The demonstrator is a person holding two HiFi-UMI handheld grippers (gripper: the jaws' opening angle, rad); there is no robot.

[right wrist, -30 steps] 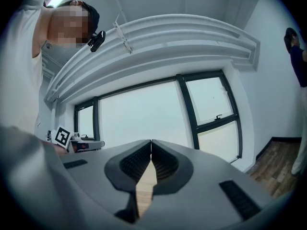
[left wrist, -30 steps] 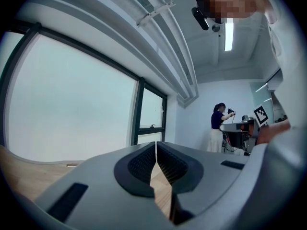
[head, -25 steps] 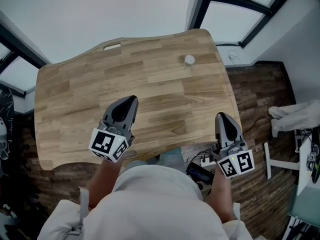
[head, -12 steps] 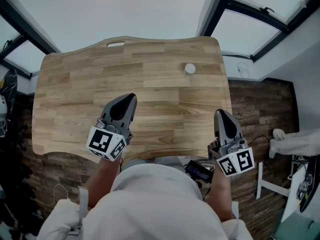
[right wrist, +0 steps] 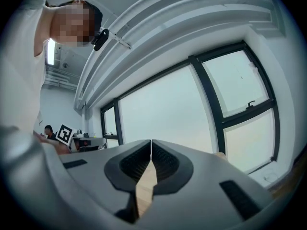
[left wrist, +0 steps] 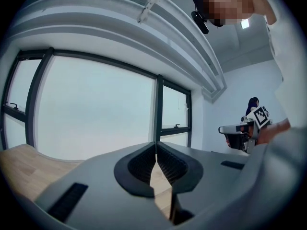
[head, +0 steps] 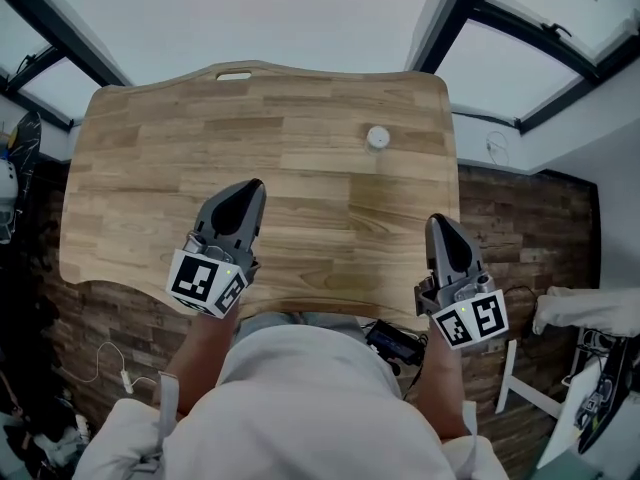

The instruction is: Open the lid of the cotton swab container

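Holding nothing, left gripper (head: pixel 250 186): a grey two-jaw tool, its ribbed dark pads pressed together with only pale wood showing beyond the tips in its own view. It is held level above the near-left part of the table.
Right gripper (head: pixel 437 220): a matching grey tool, jaws likewise clenched and empty, held level at the table's near-right edge.
Marker cubes (head: pixel 205 283): one black-and-white square-patterned cube sits at the back of each gripper, close to the person (head: pixel 300 408) in a white top.
Table (head: pixel 150 148): a light wooden top with plank grain, a wavy far edge and a slot cut near that edge.
Cotton swab container (head: pixel 377 137): a small round white tub standing on the far-right part of the table, beyond both grippers and well apart from each. Its lid is too small to judge.
Surroundings: a dark wood-plank floor (head: pixel 510 218) and dark-framed windows (head: pixel 545 58).
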